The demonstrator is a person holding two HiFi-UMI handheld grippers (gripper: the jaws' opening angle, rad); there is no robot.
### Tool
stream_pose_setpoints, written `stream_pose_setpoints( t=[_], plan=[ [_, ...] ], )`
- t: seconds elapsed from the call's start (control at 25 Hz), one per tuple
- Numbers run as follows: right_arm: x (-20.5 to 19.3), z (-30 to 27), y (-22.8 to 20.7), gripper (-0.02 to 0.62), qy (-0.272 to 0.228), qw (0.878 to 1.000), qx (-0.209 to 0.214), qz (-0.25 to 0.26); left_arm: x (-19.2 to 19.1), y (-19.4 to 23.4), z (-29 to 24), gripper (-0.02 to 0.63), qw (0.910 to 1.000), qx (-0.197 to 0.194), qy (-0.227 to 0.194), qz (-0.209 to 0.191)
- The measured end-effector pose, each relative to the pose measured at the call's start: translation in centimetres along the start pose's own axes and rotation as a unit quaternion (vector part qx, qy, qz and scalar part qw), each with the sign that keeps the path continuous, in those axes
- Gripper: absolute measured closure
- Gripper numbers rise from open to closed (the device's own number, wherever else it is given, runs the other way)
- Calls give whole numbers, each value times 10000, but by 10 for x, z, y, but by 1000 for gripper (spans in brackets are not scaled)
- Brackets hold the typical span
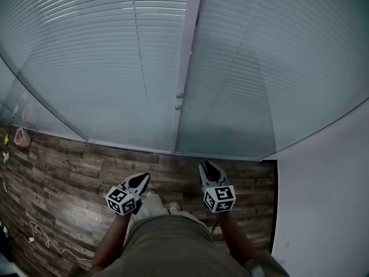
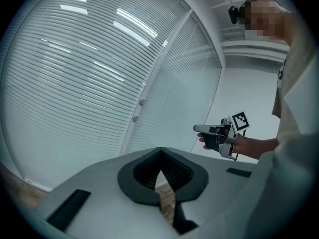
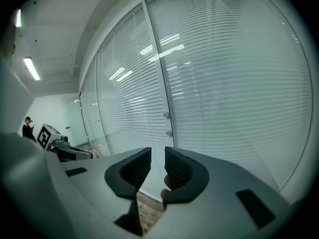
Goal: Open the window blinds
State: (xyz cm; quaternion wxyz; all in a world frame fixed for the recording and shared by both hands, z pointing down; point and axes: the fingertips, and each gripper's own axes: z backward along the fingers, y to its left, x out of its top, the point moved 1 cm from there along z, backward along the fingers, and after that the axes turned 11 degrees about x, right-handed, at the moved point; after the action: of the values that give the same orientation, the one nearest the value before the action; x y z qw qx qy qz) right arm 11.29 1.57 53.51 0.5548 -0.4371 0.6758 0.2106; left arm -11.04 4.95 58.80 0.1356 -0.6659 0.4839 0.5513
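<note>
underfoot, dark wood-plank floor (image 1: 69, 178) below closed blinds (image 1: 104, 51), white wall (image 1: 323, 201) rightward

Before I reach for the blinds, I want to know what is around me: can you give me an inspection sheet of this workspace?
Surface: wood-plank floor.
Job's things: window blinds lowered, slats shut; two small knobs on the frame post between the panes, untouched.
Clutter: small pink and yellow items at the floor's left edge, too small to name.
Grippers: left gripper shut, empty; right gripper jaws slightly apart, empty; both short of the blinds.
Cables: white cable loose on the floor at the left.
Surroundings: white wall at the right; a person far off.
</note>
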Motion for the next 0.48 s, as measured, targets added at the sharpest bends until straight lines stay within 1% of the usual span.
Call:
stream_pose_setpoints(
  t=[0.12, 0.24, 0.32, 0.4, 0.48],
  plan=[
    [4, -18, 2, 503, 11, 10000, -38, 90, 6, 14, -9, 594, 10000, -79, 14, 8],
    [5, -34, 6, 503, 41, 9999, -139, 52, 8, 31, -15, 594, 9999, -114, 99, -5],
    [9, -41, 12, 503, -14, 9999, -164, -30, 12, 46, -17, 594, 9998, -16, 107, -179],
    [11, -48, 18, 503, -41, 9998, -195, -58, 16, 62, -18, 594, 9992, 106, 27, -383],
    [4, -60, 18, 503, -11, 9997, -248, -51, 18, 79, -20, 594, 9989, 159, -119, -424]
  ],
)
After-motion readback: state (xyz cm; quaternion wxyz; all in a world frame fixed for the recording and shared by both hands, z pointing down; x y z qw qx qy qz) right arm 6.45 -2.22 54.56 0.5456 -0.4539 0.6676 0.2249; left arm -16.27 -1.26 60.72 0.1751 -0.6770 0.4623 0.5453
